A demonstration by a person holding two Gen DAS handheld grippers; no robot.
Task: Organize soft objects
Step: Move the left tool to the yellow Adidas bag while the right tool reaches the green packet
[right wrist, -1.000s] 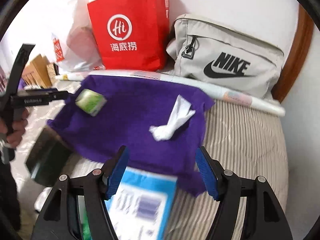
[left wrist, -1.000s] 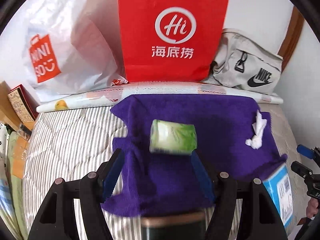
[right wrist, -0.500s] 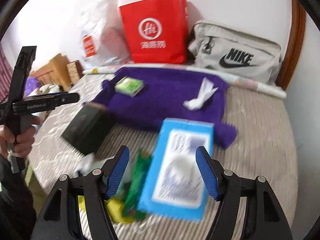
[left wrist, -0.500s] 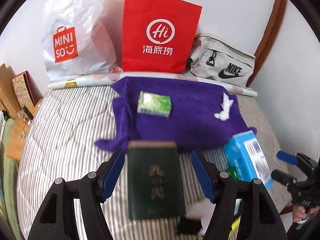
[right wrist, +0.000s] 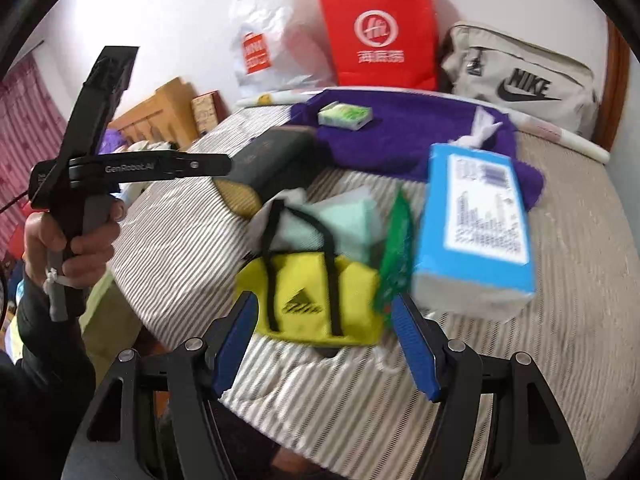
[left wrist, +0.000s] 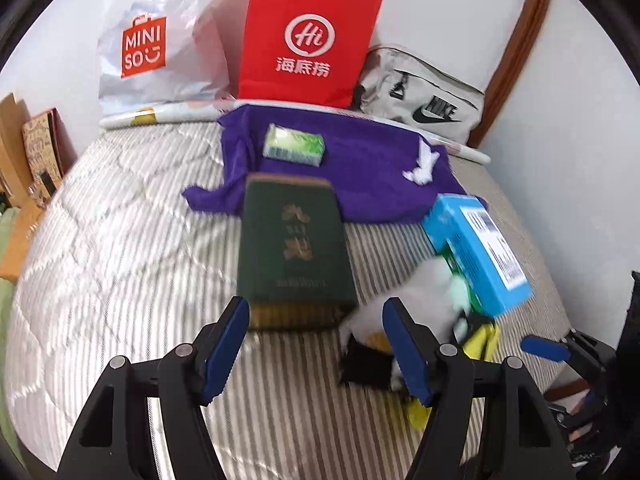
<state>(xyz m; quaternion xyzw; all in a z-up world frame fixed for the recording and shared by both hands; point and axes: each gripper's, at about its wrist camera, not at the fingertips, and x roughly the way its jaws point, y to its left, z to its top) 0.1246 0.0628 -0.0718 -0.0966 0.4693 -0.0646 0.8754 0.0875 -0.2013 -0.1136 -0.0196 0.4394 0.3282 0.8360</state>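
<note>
Surface: a bed with a grey-and-white striped quilt [left wrist: 132, 240], blurred by motion in both views. Far edge, against a white wall: white MINISO plastic bag [left wrist: 148, 44] at left, red paper bag [left wrist: 308, 40] in the middle, grey Nike bag [left wrist: 424, 96] at right, with a wooden frame post [left wrist: 516, 44] behind it. A rolled printed sheet [left wrist: 160, 114] lies along the foot of the bags.

On the quilt: purple cloth [left wrist: 360, 164] spread at the far side. On it, a green tissue pack [left wrist: 294, 146] toward the left and a crumpled white tissue [left wrist: 420, 166] toward the right. A dark green box [left wrist: 294, 248] lies just near of the cloth, its far end touching or overlapping the cloth edge. Blue box [left wrist: 476, 248] to the right, tilted.

Left gripper [left wrist: 316, 344]: jaws spread wide, nothing between them, hovering over the near end of the green box.

Right gripper [right wrist: 324, 340]: jaws likewise apart and empty, above a yellow bag with black straps [right wrist: 312, 300].

Right wrist view only: the yellow bag shown plainly, pale mint and white soft items [right wrist: 348, 220] heaped on its far side, a green packet [right wrist: 396, 256] between bag and blue box [right wrist: 476, 224]; the person's hand [right wrist: 76, 240] gripping the left tool's handle; a pink curtain [right wrist: 24, 128] and wooden furniture [right wrist: 160, 112] at far left.

Left wrist view only: a patterned box [left wrist: 40, 148] off the bed's left side; the heap appears merely as a white-black-yellow blur [left wrist: 400, 320].
</note>
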